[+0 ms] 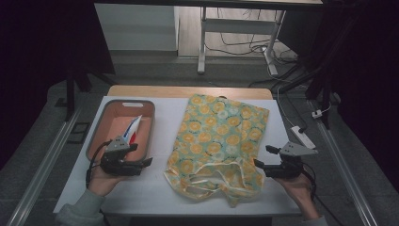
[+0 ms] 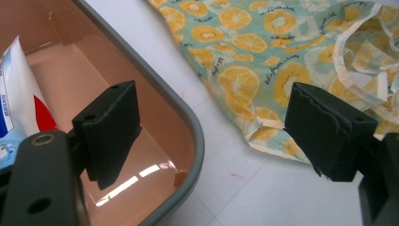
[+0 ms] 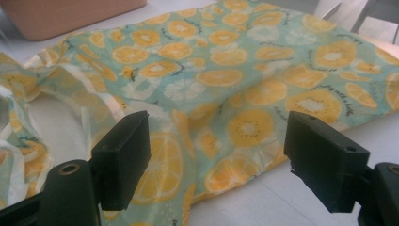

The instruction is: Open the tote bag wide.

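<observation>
A cloth bag printed with orange slices lies flat on the white table, its handles bunched at the near edge. A pink tray with a grey rim stands to its left and holds a white tube with red and blue print. My left gripper hovers at the tray's near right corner, open and holding nothing; its view shows the tray rim and the bag's corner between the jaws. My right gripper is open at the bag's near right edge, with the bag spread ahead of it.
The table's near edge runs just below both hands. A wooden strip borders the far side. Metal rails flank the table. A power strip with cables lies on the floor at the right, and a white desk frame stands behind.
</observation>
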Motion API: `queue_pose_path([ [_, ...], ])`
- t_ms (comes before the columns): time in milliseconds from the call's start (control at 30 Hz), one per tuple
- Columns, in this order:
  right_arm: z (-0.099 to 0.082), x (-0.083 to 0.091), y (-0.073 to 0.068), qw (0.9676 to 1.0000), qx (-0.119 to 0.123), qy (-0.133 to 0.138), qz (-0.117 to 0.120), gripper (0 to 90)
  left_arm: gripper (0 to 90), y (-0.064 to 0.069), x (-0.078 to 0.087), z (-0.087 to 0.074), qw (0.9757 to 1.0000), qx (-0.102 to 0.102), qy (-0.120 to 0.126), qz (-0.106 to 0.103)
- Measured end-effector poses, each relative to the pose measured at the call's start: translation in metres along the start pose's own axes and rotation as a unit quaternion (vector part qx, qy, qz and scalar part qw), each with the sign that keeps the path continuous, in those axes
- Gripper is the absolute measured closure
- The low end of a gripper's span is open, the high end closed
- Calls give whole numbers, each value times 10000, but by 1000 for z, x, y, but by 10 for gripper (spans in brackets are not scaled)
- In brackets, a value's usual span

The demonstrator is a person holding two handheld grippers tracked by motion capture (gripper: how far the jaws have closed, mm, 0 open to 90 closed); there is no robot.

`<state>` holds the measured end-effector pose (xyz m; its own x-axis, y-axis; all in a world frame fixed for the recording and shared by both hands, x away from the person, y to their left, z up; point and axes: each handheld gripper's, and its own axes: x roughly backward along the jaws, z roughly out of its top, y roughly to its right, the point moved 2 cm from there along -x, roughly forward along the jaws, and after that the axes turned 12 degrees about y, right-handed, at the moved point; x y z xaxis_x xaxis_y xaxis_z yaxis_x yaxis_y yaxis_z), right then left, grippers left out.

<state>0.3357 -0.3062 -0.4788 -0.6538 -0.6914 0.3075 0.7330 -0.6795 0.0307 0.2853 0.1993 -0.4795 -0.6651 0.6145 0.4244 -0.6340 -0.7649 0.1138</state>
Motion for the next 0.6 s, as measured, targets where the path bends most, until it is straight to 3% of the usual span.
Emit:
queue_pose_path([
  [600,2,3,-2,10000,-37,6,-11,233,198,5,-2,0,9999,-109,-56,-25],
])
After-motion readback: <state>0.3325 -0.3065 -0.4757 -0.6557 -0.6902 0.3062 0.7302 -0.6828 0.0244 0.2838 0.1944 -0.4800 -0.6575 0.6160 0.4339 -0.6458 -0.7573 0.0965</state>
